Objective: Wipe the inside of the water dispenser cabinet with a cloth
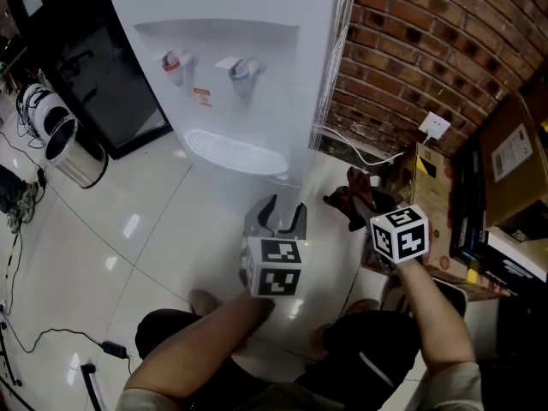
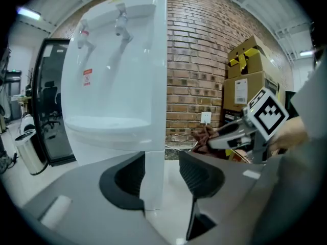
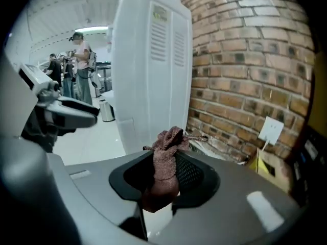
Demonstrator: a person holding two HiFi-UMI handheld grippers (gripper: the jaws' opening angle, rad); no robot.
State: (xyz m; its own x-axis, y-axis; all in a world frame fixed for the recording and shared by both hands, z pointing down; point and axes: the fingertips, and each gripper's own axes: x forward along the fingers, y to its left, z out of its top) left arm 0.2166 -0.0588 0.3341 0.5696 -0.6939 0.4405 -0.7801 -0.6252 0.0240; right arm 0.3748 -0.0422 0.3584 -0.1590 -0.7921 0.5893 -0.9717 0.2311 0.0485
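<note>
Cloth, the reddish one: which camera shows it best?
The right gripper view: the cloth sits close up, pinched in the right gripper. The head view shows a small dark bunch; the left gripper view, a distant scrap.

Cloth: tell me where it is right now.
The cloth is clamped in the right gripper; in the head view it sits right of centre, near the base of the water dispenser and the brick wall.
</note>
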